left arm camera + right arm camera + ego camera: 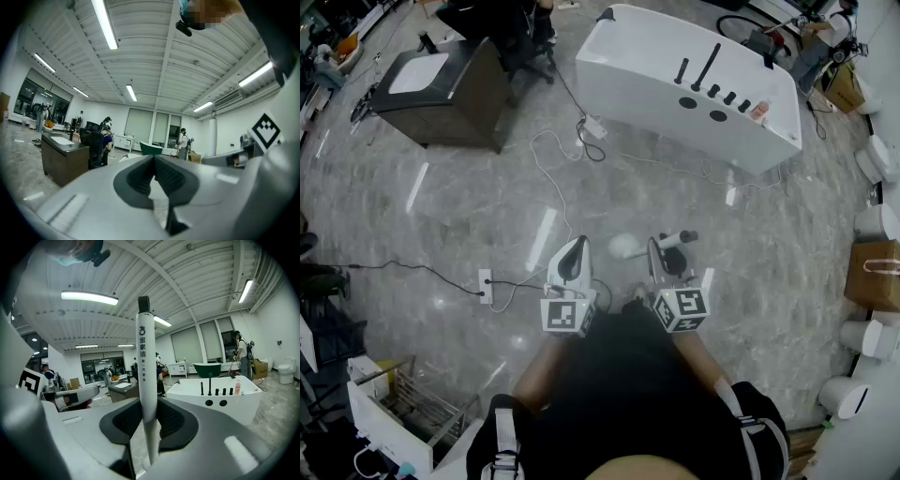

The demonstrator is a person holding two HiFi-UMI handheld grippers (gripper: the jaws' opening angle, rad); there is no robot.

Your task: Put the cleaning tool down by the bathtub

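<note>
The white cleaning tool (144, 357) is clamped by its handle between the jaws of the right gripper (149, 416), with its dark-tipped end raised above the pads. The white bathtub (234, 404) is seen ahead and to the right of that gripper, well apart. The left gripper (154, 176) is held alongside, its jaws closed on nothing.

Looking down, the left gripper (577, 247) and right gripper (657, 247) hang over a grey marble floor (441, 216), a white cleaning tool (624, 246) in the right one, white bathtub (656, 66) well ahead, dark sink cabinet (455, 103) off left, cables (546, 159) trailing around.
</note>
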